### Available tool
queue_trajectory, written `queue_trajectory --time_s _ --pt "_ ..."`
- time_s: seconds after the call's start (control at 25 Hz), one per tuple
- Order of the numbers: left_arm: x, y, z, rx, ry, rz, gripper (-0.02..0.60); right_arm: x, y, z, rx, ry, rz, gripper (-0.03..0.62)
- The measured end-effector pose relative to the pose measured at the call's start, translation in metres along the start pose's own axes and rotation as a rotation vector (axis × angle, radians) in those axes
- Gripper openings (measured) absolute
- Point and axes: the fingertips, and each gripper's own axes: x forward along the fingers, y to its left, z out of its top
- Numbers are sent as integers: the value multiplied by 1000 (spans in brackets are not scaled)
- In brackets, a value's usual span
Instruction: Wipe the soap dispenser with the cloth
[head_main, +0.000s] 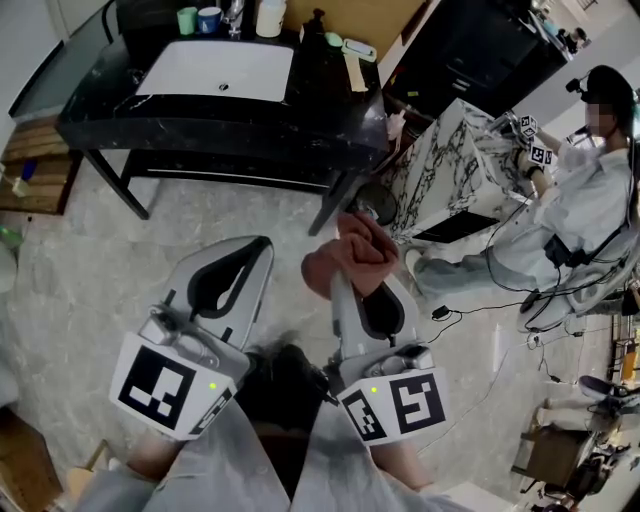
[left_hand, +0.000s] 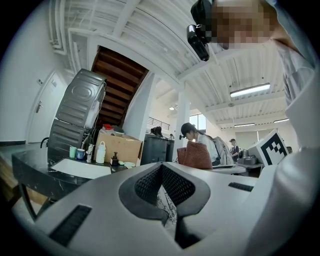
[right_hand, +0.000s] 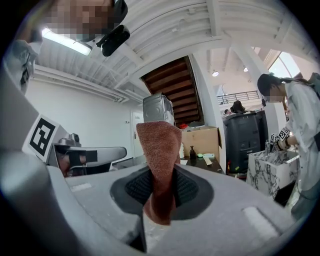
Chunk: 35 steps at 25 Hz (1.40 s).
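Observation:
The dark soap dispenser (head_main: 316, 22) stands on the black marble table (head_main: 200, 120), right of the white sink (head_main: 218, 70), far ahead of both grippers. It shows small in the left gripper view (left_hand: 114, 159) and the right gripper view (right_hand: 192, 152). A reddish-brown cloth (head_main: 352, 255) sticks up from my right gripper (head_main: 345, 285), which is shut on it. In the right gripper view the cloth (right_hand: 159, 150) is pinched between the jaws of the right gripper (right_hand: 159, 212). My left gripper (head_main: 262, 248) is shut with nothing in it; the left gripper (left_hand: 171, 216) shows its tips touching.
On the table's back edge stand two cups (head_main: 198, 20) and a white bottle (head_main: 270, 15). A marble-patterned box (head_main: 450, 170) stands right of the table. A seated person (head_main: 590, 200) works beside it. Cables (head_main: 480, 310) lie on the floor at right.

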Motion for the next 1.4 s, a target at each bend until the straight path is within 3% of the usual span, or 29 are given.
queue_trajectory --time_s 0.72,1.4 --pt "-15 10 -1 -9 -21 25 3 -1 7 -4 -13 4 -6 75" --pt "85 43 17 13 -36 81 3 88 -72 17 -17 2 75 75"
